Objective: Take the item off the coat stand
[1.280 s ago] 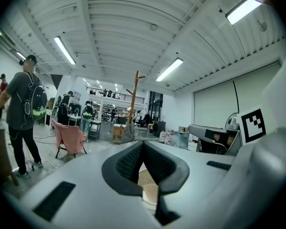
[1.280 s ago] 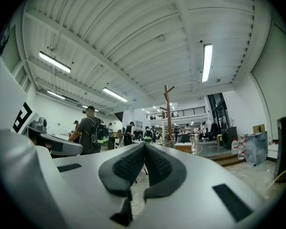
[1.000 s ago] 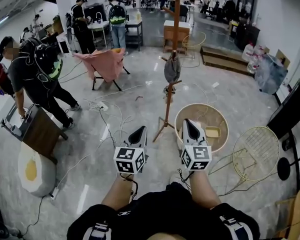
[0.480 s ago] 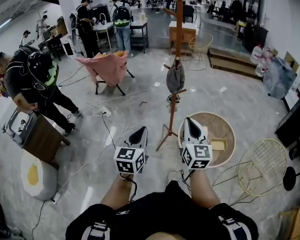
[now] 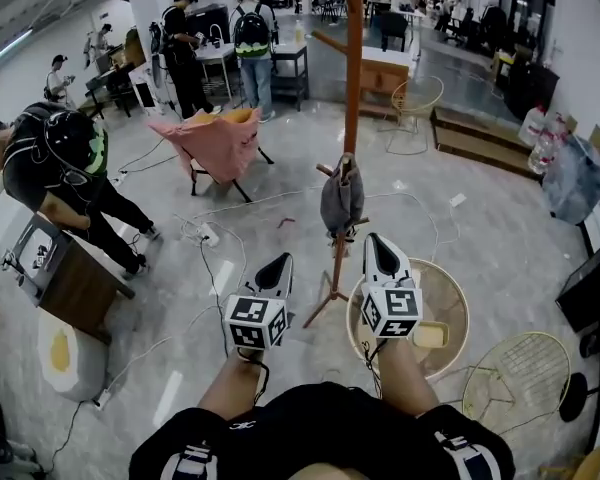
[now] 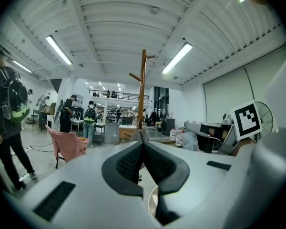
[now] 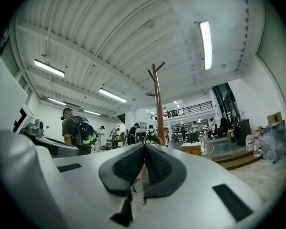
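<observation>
Coat stand (image 5: 352, 88) seemingly nearer than before

The person's bare left forearm (image 5: 228, 393) and right forearm (image 5: 405, 378) reach forward side by side. The left gripper (image 5: 277, 266) and right gripper (image 5: 377, 248) point ahead, apart from each other. Each has its jaws pressed together, holding nothing.

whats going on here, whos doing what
A person holds a gripper in each hand. The left gripper and right gripper are both shut and empty, held out in front towards the coat stand. A grey item hangs on the stand, not yet touched, and both grippers are well short of it.
</observation>
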### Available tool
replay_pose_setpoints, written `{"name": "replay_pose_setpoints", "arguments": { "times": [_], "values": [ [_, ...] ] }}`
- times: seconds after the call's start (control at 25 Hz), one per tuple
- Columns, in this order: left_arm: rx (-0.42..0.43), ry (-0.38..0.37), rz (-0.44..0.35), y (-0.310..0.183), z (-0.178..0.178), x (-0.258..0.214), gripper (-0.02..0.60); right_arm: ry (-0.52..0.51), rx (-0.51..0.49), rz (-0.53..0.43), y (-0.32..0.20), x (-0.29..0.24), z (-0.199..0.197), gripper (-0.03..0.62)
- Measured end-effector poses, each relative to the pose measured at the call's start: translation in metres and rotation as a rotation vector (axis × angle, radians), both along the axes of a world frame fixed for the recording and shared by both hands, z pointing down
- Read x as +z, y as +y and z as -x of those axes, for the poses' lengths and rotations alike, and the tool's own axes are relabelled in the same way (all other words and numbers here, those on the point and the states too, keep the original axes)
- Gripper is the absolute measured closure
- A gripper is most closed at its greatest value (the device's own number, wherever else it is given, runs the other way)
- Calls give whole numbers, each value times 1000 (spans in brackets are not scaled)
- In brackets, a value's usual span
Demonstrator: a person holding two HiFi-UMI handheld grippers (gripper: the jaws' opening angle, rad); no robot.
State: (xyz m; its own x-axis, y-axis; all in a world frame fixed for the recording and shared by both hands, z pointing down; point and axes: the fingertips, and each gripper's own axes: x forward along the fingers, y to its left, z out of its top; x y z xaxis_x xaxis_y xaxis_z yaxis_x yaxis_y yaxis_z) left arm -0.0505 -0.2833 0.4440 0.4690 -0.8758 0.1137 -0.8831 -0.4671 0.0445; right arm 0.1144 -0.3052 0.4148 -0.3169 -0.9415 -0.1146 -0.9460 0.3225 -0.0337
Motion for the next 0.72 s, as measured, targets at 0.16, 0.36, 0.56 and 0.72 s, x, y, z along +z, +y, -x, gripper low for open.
{"name": "replay_pose_setpoints", "arguments": {
  "times": [0.16,0.36,0.56,0.72],
  "values": [
    [-11,-6,11,-42,-20,0,569,0,-19,5,-45,-1,-17,579],
    [-31,22,35,-75,-21,3,569,-3,-21,25,-83,3,-23,579],
    [-44,18,52,-109,-10,10,569,3,-25,18,-108,1,-15,579],
    [-38,20,42,-121,-9,5,569,7,-32,10,-111,0,-10,579]
  ]
}}
